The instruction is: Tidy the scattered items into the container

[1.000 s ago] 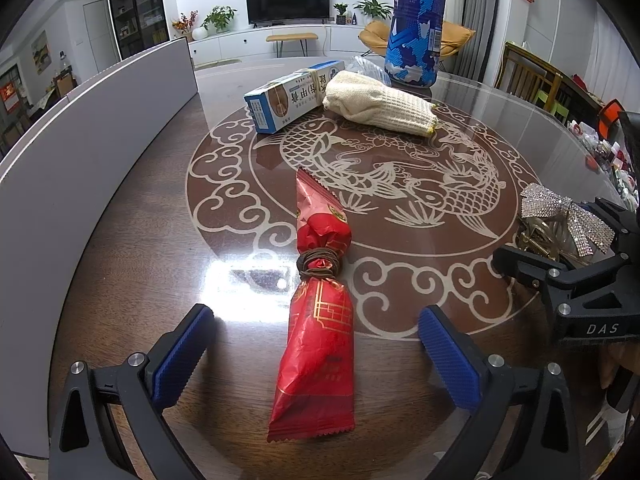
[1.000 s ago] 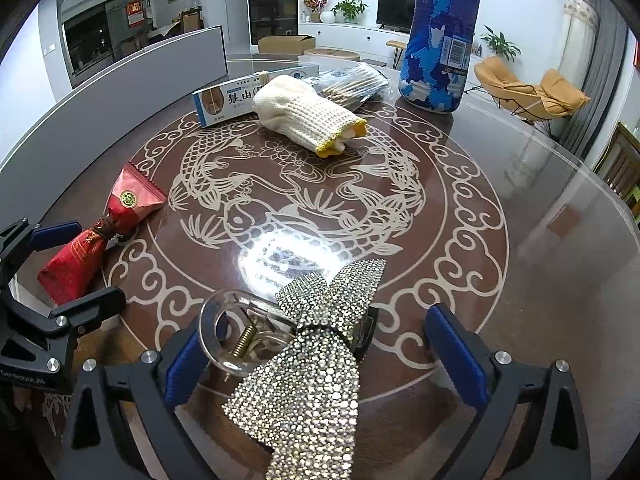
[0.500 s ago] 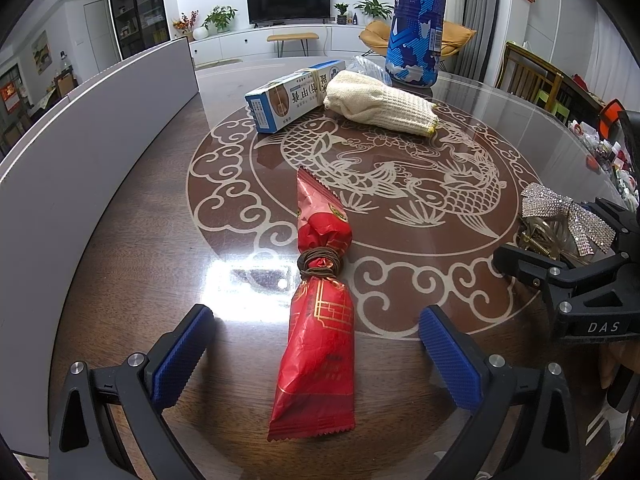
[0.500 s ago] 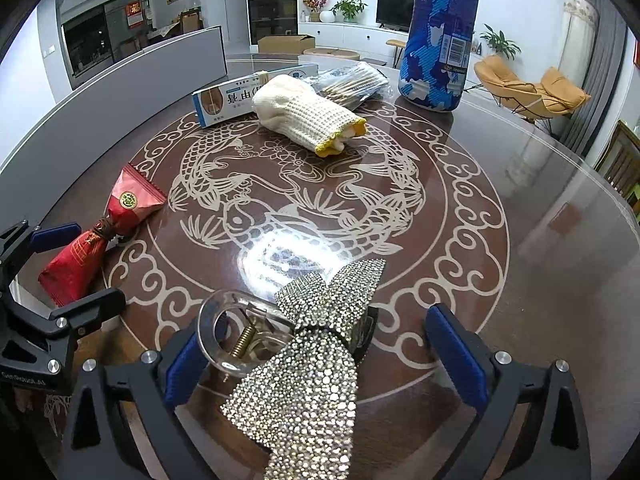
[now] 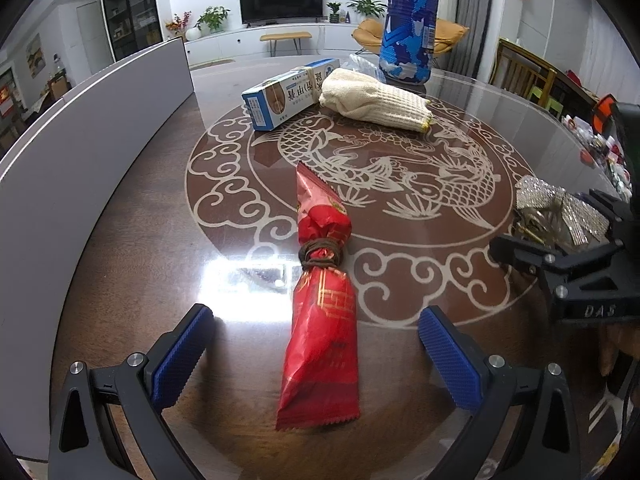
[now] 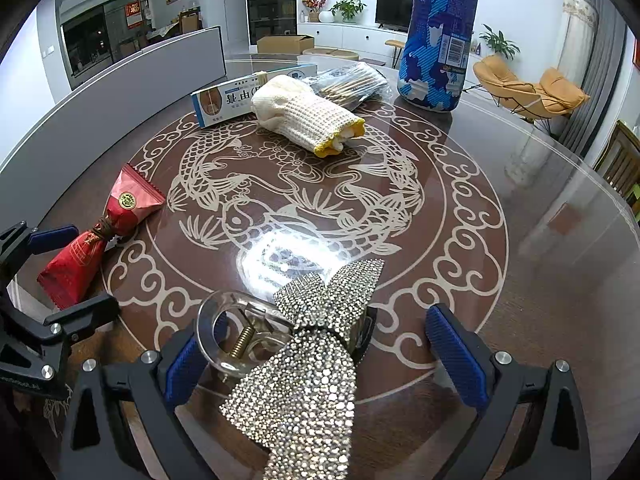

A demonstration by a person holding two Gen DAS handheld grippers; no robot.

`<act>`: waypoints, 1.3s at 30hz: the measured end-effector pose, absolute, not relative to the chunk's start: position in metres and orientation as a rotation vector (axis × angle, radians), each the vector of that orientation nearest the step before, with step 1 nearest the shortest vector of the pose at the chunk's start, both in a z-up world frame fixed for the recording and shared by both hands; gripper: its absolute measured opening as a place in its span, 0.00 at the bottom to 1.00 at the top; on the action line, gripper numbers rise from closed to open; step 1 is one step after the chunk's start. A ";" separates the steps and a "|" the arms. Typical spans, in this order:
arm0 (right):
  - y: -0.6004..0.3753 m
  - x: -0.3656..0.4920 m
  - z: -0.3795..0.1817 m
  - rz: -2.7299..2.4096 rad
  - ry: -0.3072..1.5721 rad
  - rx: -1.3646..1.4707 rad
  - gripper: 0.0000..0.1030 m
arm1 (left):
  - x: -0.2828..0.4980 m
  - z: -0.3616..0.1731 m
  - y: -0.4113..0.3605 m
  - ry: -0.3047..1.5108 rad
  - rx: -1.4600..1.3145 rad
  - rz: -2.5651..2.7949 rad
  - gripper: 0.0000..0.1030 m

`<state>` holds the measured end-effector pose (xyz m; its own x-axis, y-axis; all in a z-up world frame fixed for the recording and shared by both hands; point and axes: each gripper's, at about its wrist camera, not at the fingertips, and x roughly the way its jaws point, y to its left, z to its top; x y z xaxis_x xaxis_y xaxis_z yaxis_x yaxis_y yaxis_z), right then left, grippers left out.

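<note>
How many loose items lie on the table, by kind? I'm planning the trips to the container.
Red snack packet: 1
Rhinestone bow hair clip: 1
Blue-and-white medicine box: 1
Knit glove bundle: 1
Clear bag of sticks: 1
Blue patterned bottle: 1
Total: 6

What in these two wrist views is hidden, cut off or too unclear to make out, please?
- Blue bottle: top cut off by the frame edge in both views.
- Hair clip: claw end hidden under its rhinestone bow, right wrist view.
- Plastic packet: mostly hidden behind the knitted glove, left wrist view.
- Grey container: inside hidden by its wall, both views.
</note>
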<state>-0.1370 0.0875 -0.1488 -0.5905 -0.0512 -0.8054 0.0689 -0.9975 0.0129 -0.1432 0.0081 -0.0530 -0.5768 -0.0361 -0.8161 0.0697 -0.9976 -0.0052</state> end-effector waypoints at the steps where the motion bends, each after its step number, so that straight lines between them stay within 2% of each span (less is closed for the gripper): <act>1: 0.087 -0.137 -0.149 -2.743 0.029 1.388 0.97 | -0.142 -0.053 0.007 0.056 1.417 -2.742 1.00; 19: 0.087 -0.137 -0.149 -2.760 0.017 1.395 0.97 | -0.169 -0.053 -0.001 0.025 1.439 -2.751 0.99; 24: 0.087 -0.137 -0.149 -2.766 0.011 1.398 0.97 | -0.165 -0.049 -0.015 0.067 1.351 -2.739 0.64; 27: 0.087 -0.137 -0.149 -2.768 0.008 1.399 0.97 | -0.161 -0.048 -0.024 0.083 1.324 -2.739 0.51; 34: 0.087 -0.137 -0.149 -2.769 -0.001 1.401 0.97 | -0.160 -0.048 -0.027 0.078 1.329 -2.750 0.52; 35: 0.087 -0.137 -0.149 -2.770 -0.002 1.401 0.97 | -0.160 -0.048 -0.028 0.078 1.329 -2.745 0.57; 36: 0.087 -0.137 -0.149 -2.774 -0.002 1.402 0.97 | -0.160 -0.049 -0.028 0.082 1.332 -2.734 0.73; 37: 0.087 -0.137 -0.149 -2.780 -0.003 1.406 0.97 | -0.161 -0.050 -0.030 0.095 1.341 -2.715 0.80; 39: 0.090 -0.136 -0.150 -2.793 -0.056 1.429 0.98 | -0.161 -0.051 -0.030 0.101 1.348 -2.698 0.85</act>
